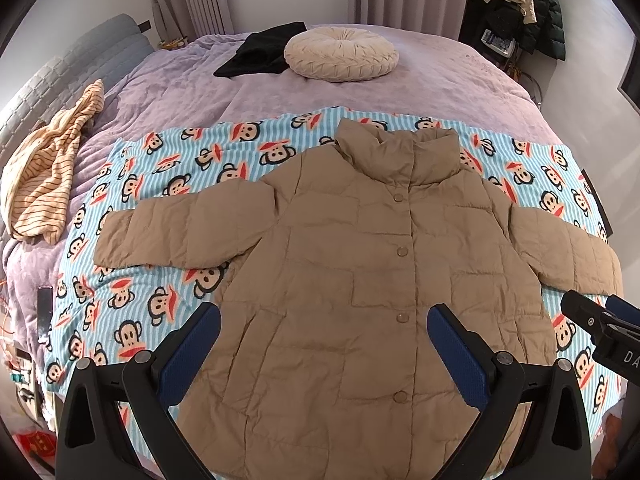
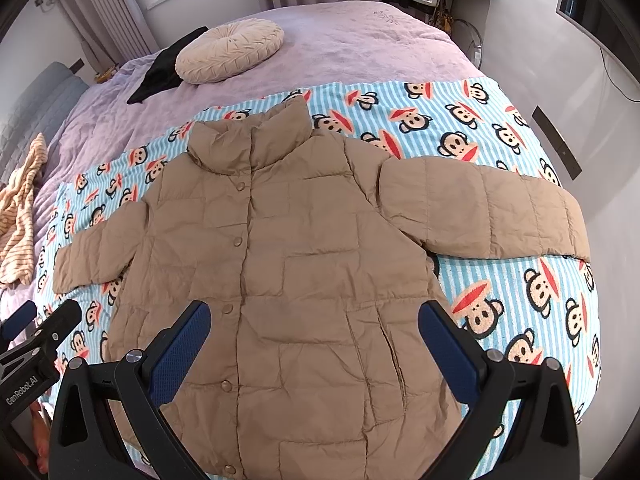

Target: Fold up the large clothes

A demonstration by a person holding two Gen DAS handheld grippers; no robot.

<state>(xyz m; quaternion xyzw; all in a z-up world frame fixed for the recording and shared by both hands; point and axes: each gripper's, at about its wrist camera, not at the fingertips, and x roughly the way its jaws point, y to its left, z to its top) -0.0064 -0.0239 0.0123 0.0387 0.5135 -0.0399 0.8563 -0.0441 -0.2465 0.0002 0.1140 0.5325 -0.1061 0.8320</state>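
Observation:
A tan quilted puffer jacket (image 1: 360, 264) (image 2: 296, 264) lies flat and buttoned, front up, on a blue striped monkey-print blanket (image 1: 132, 292) (image 2: 500, 128), both sleeves spread out sideways, collar pointing away. My left gripper (image 1: 324, 320) hovers open above the jacket's lower front, its blue pads (image 1: 192, 352) wide apart and empty. My right gripper (image 2: 314, 320) hangs open the same way over the lower hem, nothing between its pads (image 2: 448, 352). Each gripper shows at the edge of the other's view: the right gripper (image 1: 600, 320) near the right sleeve, the left gripper (image 2: 36, 332) near the left sleeve.
The blanket covers the near part of a bed with a lilac cover (image 1: 440, 80) (image 2: 360, 40). A round cream cushion (image 1: 340, 58) (image 2: 230, 50) and a black garment (image 1: 260, 50) lie farther back. A striped yellow cloth (image 1: 44, 176) sits at the left. Coats hang at the back right (image 1: 532, 4).

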